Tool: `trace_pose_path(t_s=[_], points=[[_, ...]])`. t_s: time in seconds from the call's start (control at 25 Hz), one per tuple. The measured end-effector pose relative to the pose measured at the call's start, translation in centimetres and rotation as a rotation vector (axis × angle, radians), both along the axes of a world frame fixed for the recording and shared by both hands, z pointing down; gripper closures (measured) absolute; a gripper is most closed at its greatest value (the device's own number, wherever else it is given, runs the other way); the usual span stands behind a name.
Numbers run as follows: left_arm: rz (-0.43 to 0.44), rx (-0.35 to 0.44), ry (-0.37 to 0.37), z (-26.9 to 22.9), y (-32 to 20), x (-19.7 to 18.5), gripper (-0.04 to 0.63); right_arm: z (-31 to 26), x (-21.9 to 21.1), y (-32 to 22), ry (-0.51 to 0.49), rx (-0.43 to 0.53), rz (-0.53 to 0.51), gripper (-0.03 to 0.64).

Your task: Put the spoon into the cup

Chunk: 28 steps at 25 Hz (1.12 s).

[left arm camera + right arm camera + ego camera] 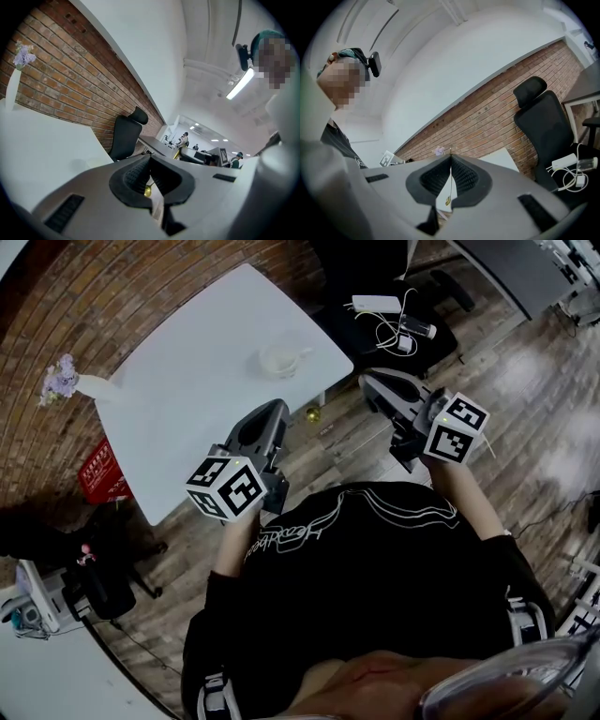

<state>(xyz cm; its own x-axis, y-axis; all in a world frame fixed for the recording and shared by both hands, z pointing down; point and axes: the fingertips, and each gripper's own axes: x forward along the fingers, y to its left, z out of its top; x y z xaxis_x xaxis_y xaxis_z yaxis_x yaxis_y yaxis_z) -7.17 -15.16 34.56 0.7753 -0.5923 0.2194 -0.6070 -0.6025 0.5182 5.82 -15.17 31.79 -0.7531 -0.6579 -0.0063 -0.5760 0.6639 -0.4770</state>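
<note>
Head view: the cup (281, 360), clear glass with a handle on its right, is seen on the white table (187, 418), towards the far right corner. The left gripper (277, 407) and right gripper (367, 381) are held near the person's chest, both clenched, nothing gripped. A small gold object (312, 414) is glimpsed on the floor (352, 442) beside the table, too small to identify.

Lighting is bright and even. In the head view the white table (187, 399) overexposes, and the cup (281, 360) nearly washes out against it. A ceiling light strip (240, 84) blooms. All views show fisheye curvature and dark, vignetted corners.
</note>
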Motion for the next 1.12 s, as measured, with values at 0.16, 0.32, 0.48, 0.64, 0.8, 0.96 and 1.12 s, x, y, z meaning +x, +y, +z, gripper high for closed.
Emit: trace_pose_path(t_s=[0.16,0.32,0.48,0.64,0.8,0.96,1.12], points=[[-0.013,0.0,-0.003,0.0,-1.5,-0.3,0.592,0.0,-0.2,-1.7,-0.004,-0.003,-0.006,0.617],[-0.045,-0.011,-0.009,0.4,-2.9,-0.6,0.592,0.5,-0.1,-3.7,-0.012,-0.014,-0.016,0.617],[-0.083,-0.022,-0.016,0.7,-4.3,-1.1,0.592,1.1,-0.4,-5.9,-0.014,-0.033,-0.046,0.617],[-0.126,-0.028,-0.016,0.8,-6.6,-1.5,0.592,1.4,-0.7,-8.9,-0.01,-0.038,-0.083,0.617],[-0.151,-0.041,-0.021,1.3,-8.9,-1.6,0.592,1.8,-0.9,-11.6,-0.016,-0.05,-0.109,0.617],[-0.18,-0.065,-0.023,1.9,-11.4,-2.0,0.592,2.2,-1.2,-14.9,-0.023,-0.071,-0.128,0.617],[-0.206,-0.089,-0.023,2.9,-13.3,-2.5,0.592,2.3,-1.3,-17.7,-0.035,-0.084,-0.136,0.617]])
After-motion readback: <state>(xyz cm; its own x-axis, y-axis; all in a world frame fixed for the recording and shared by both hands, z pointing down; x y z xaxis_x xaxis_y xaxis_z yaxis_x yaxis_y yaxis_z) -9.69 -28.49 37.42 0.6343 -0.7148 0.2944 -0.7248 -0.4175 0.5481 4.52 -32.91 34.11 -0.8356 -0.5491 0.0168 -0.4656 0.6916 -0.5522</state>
